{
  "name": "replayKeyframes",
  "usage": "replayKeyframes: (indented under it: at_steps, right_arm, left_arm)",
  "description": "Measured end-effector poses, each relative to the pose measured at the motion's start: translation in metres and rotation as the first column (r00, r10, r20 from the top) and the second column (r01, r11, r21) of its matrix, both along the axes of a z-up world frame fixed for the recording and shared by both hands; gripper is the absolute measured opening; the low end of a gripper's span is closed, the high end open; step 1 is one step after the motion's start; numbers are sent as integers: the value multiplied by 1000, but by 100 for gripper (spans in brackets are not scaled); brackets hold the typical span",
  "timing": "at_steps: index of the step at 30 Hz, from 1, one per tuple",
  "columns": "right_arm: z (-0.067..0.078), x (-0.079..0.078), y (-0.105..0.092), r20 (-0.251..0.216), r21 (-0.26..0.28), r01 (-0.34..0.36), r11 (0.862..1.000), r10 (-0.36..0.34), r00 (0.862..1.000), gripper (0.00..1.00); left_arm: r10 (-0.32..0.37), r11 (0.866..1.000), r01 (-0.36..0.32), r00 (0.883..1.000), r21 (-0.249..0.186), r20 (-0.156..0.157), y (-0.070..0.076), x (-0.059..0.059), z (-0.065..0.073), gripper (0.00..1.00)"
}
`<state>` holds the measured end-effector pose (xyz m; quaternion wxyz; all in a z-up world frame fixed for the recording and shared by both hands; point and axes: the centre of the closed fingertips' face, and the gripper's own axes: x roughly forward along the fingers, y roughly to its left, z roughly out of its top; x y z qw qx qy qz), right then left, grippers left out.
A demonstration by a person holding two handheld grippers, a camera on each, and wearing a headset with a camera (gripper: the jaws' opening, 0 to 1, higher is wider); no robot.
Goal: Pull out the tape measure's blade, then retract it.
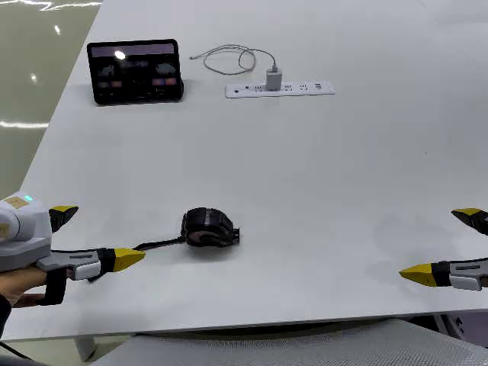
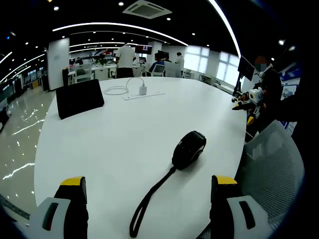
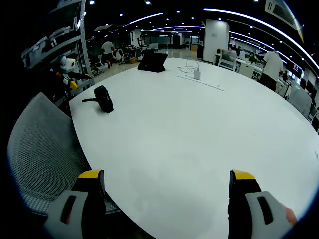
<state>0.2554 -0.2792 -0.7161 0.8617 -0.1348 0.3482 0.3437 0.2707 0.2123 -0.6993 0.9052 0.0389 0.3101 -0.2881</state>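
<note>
Tape (image 1: 207, 227) is parked near the table's (image 1: 305, 168) front edge, blade in. Left gripper (image 1: 107, 232) and right gripper (image 1: 430, 242) are held wide open there, empty. It's probably best pinned first, blade then pulled straight.

Open-plan office: big white meeting table (image 1: 320, 191) with power strip (image 1: 279, 89) and tablet (image 1: 136, 71) far ahead of the left gripper (image 2: 147, 181), staffed desks (image 2: 94, 72) beyond, ceiling strip lights (image 2: 124, 25) overhead, mesh chair (image 2: 274, 159) at its right.
</note>
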Motion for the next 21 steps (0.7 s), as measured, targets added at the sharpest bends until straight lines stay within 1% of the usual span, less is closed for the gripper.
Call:
replayKeyframes:
  at_steps: [2,5,8,11,15,19,21]
  right_arm:
    - [0,0,0,0,-1,1,1000,-1,1000,100]
    - [1,1,0,4,0,1,1000,-1,1000,99]
    - [1,1,0,5,-2,-4,1000,4,1000,100]
    - [0,0,0,0,0,-4,1000,4,1000,99]
    - [1,1,1,1,5,-6,1000,6,1000,100]
    - [2,2,1,8,4,-8,1000,7,1000,100]
    - [3,5,2,23,7,-13,1000,13,1000,100]
  left_arm:
    - [-1,1000,1,1000,-2,1,0,0,0,100]
    - [-4,1000,4,1000,-4,18,2,1,2,100]
    - [0,1000,0,1000,-3,8,3,1,1,100]
    - [-1,1000,1,1000,-6,6,3,0,1,100]
    - [-16,1000,16,1000,0,4,2,-1,0,100]
    - [-21,1000,21,1000,5,14,2,2,2,100]
    - [-28,1000,28,999,5,24,3,6,4,100]
